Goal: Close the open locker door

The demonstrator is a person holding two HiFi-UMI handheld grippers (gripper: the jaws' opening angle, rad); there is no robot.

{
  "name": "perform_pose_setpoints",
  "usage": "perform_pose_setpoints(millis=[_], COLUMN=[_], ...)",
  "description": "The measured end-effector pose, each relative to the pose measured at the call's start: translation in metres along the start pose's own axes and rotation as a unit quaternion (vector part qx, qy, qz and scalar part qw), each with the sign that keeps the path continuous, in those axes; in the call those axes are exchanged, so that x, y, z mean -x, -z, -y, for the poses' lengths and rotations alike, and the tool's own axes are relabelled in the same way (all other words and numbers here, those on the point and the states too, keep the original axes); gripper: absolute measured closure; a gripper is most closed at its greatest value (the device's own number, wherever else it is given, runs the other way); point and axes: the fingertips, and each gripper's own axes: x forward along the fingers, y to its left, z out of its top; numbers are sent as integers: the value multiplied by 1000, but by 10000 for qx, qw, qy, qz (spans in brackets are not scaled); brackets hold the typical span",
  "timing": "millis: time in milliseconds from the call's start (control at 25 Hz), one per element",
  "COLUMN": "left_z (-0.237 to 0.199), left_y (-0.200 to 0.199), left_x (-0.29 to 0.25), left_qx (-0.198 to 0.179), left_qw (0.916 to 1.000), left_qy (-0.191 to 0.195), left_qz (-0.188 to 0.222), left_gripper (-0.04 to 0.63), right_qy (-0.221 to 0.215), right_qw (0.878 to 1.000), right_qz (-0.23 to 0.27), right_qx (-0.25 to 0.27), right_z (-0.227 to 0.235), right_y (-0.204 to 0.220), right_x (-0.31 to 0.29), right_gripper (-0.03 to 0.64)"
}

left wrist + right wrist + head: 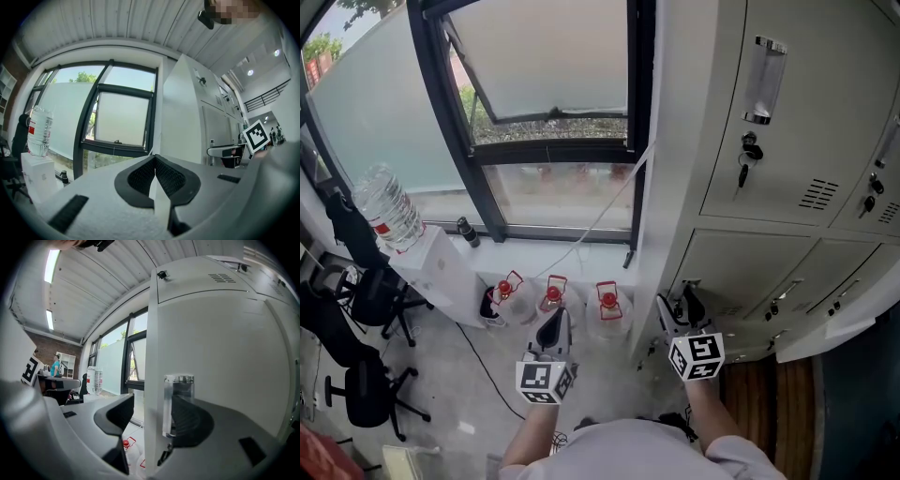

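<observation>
While right hand-held gripper (154,409) gapes around locker door (211,348), left hand-held gripper (155,162) closed, empty

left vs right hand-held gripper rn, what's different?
Left hand-held gripper: jaws together, nothing between. Right hand-held gripper: jaws apart.
The right straddles the locker door edge, with its handle between the jaws. The left is clear of the door and faces the window.
Shared: each carries a marker cube.

Dark-framed window (548,56), grey floor (459,375), black office chairs (356,394), white water dispenser (441,272) beneath.
</observation>
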Motion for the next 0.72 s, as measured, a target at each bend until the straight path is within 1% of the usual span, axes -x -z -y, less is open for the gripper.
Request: perform_pose_setpoints(millis=[520,720], left_z=[4,7], left_y=[2,5], left_x=[-6,-5], left_qx=[-10,58], left_qw=[10000,9999], left_qy=[17,42], left_qz=[-31,-75], left_gripper=[586,586], right_qy=[-41,-19], right_qw=[10000,10000], right_qz=[18,39], right_qx=[-8,-15], right_z=[3,4], right_y=[0,3], right_x=[-7,-8], right_gripper=[393,393])
